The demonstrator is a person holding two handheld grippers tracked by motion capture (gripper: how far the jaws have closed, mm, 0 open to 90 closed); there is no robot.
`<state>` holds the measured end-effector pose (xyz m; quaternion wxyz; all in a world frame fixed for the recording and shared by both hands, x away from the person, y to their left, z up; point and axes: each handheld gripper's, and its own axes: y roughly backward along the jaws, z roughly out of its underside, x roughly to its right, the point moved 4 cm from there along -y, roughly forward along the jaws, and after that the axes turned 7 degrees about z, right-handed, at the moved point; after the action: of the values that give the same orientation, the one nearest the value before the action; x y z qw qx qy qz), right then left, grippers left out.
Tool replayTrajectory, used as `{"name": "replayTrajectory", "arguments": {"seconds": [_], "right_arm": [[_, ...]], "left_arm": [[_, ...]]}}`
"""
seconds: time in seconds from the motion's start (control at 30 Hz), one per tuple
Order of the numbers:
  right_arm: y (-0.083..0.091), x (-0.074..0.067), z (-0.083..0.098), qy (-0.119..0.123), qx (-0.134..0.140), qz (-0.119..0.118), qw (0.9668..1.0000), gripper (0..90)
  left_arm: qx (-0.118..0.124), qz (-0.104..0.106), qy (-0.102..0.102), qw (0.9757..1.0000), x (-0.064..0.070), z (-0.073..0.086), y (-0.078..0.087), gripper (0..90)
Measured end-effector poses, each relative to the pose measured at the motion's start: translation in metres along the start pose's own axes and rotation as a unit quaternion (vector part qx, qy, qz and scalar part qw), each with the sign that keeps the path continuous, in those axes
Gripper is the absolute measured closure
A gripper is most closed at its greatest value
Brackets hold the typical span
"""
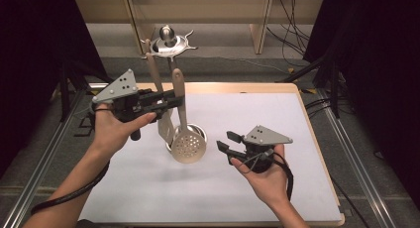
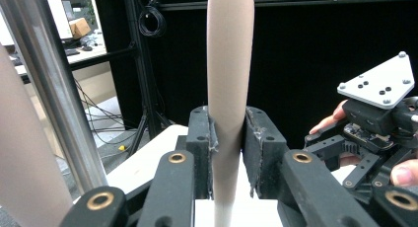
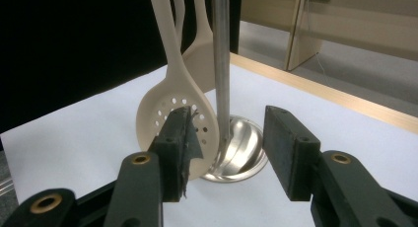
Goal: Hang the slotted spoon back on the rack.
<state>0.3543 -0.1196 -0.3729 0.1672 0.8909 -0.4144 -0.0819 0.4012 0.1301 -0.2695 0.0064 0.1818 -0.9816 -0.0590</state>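
Note:
A beige slotted spoon (image 1: pixel 188 144) hangs upright in front of a metal utensil stand (image 1: pixel 167 39), with its perforated head low over the stand's round base (image 1: pixel 200 132). My left gripper (image 1: pixel 171 100) is shut on the spoon's handle (image 2: pixel 229 89), its pads pressing on both sides. Right of the stand, just above the table, my right gripper (image 1: pixel 224 141) stands open. Nothing lies between its jaws, which face the spoon head (image 3: pixel 170 113) and the steel pole (image 3: pixel 221 64). A second beige utensil (image 1: pixel 164 126) hangs behind the spoon.
The stand is on a white mat (image 1: pixel 247 188) that covers a wooden table (image 1: pixel 307 114). Beyond the table's far edge are wooden furniture legs (image 1: pixel 260 29) and cables on the floor. Dark curtains close both sides.

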Motion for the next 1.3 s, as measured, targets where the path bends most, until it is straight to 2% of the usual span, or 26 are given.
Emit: {"name": "replayTrajectory", "arguments": {"seconds": [0.07, 0.1, 0.13, 0.17, 0.3, 0.4, 0.43, 0.5, 0.57, 0.67, 0.8, 0.83, 0.93, 1.0, 1.03, 1.07, 1.3], "right_arm": [[0.0, -0.001, 0.0, -0.009, -0.003, 0.001, 1.0, 55.1], [0.0, 0.001, 0.0, -0.002, 0.001, 0.004, 1.0, 55.0], [0.0, 0.0, 0.0, -0.009, 0.003, 0.003, 0.9999, 55.0], [0.0, 0.001, -0.001, 0.0, 0.004, 0.004, 1.0, 55.0], [0.0, -0.002, 0.0, -0.014, -0.001, -0.005, 0.9999, 54.9], [0.0, -0.001, 0.0, -0.009, -0.001, 0.0, 1.0, 54.7], [0.0, -0.001, 0.0, -0.008, -0.003, 0.001, 1.0, 54.6], [-0.001, -0.003, 0.001, -0.014, -0.003, -0.006, 0.9999, 54.5], [-0.002, -0.001, 0.0, -0.004, 0.001, -0.005, 1.0, 54.4], [-0.001, -0.003, 0.001, -0.014, -0.007, -0.005, 0.9999, 54.2], [-0.001, -0.002, 0.001, -0.014, -0.007, -0.003, 0.9999, 54.0], [-0.002, -0.001, 0.001, -0.005, -0.001, 0.0, 1.0, 54.0], [-0.002, 0.0, 0.0, 0.0, 0.002, 0.002, 1.0, 53.9], [-0.002, -0.001, 0.001, -0.009, -0.002, 0.001, 1.0, 53.9], [-0.002, 0.0, 0.0, 0.0, 0.0, 0.003, 1.0, 53.9], [-0.001, -0.001, 0.001, -0.009, -0.002, 0.003, 1.0, 53.9], [-0.001, -0.001, 0.001, -0.01, -0.005, -0.002, 0.9999, 53.8]], "left_arm": [[0.002, 0.002, -0.001, 1.0, -0.001, -0.001, 0.0, 74.0], [0.0, 0.001, -0.001, 1.0, -0.001, -0.001, 0.0, 74.0], [0.0, 0.001, -0.001, 1.0, -0.001, -0.002, 0.0, 74.1], [0.0, 0.0, 0.0, 1.0, -0.001, -0.002, 0.001, 74.1], [0.011, 0.005, -0.001, 0.9999, -0.002, -0.004, 0.0, 74.1], [0.011, 0.005, -0.003, 0.9999, -0.002, -0.006, 0.0, 74.1], [0.004, -0.001, 0.001, 1.0, -0.002, -0.006, 0.001, 74.1], [0.004, -0.001, -0.002, 1.0, -0.002, -0.007, 0.001, 74.0], [0.006, -0.001, -0.003, 1.0, -0.003, -0.009, 0.002, 74.1], [0.007, -0.003, 0.001, 1.0, -0.004, -0.01, 0.002, 74.1], [0.007, -0.005, 0.001, 1.0, -0.005, -0.011, 0.003, 74.1], [0.006, -0.006, 0.0, 1.0, -0.006, -0.011, 0.003, 74.1], [0.008, -0.007, 0.003, 0.9999, -0.007, -0.011, 0.004, 74.1], [0.007, -0.009, 0.005, 0.9999, -0.009, -0.011, 0.004, 74.1], [0.007, -0.01, 0.006, 0.9999, -0.01, -0.011, 0.004, 74.1], [0.007, -0.012, 0.006, 0.9999, -0.011, -0.011, 0.004, 74.1], [0.006, -0.015, 0.01, 0.9998, -0.014, -0.01, 0.004, 74.1]]}}
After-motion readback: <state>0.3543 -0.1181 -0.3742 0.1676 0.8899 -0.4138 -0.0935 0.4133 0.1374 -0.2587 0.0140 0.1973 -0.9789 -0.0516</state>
